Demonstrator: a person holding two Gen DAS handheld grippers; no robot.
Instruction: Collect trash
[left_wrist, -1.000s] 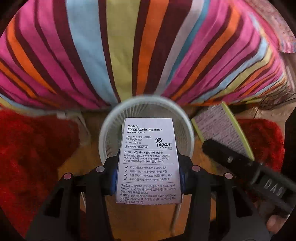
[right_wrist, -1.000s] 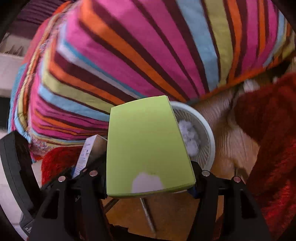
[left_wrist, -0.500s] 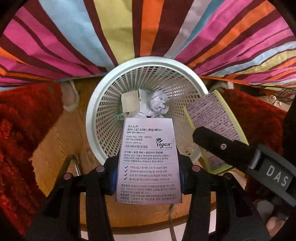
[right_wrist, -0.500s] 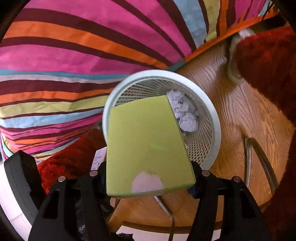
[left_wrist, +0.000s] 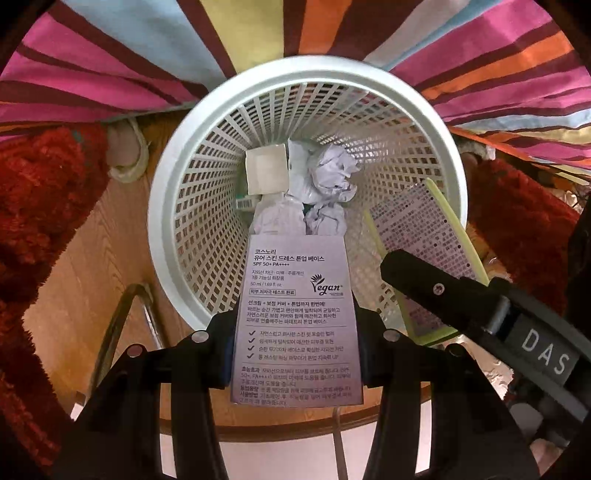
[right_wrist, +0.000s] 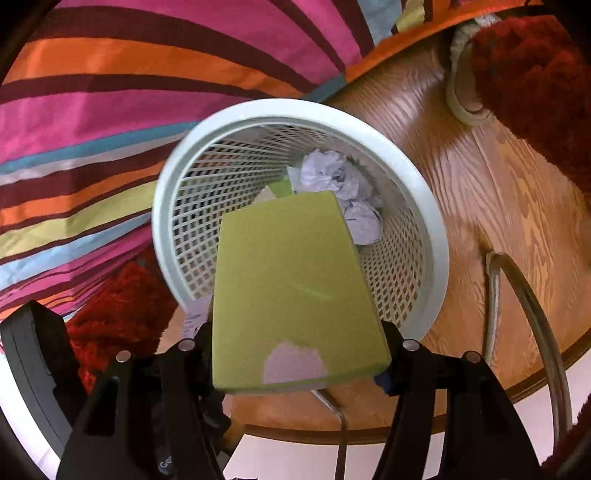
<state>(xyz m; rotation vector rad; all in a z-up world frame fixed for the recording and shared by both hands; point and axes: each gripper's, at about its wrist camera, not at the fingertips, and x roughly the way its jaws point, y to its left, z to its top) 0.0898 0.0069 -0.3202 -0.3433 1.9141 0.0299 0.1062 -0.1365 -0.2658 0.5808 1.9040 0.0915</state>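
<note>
Both cartons hung over the white basket (left_wrist: 436, 122), so the drop was the step in hand. The left tool (left_wrist: 295, 354) was clamped on the lilac carton (left_wrist: 297, 317), the right tool (right_wrist: 295, 354) on the green carton (right_wrist: 291, 280). Next, each needed only to part above the rim.

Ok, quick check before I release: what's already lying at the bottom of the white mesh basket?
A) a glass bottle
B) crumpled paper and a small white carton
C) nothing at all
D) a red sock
B: the left wrist view shows crumpled paper and a small white carton at the bottom of the mesh basket.
</note>
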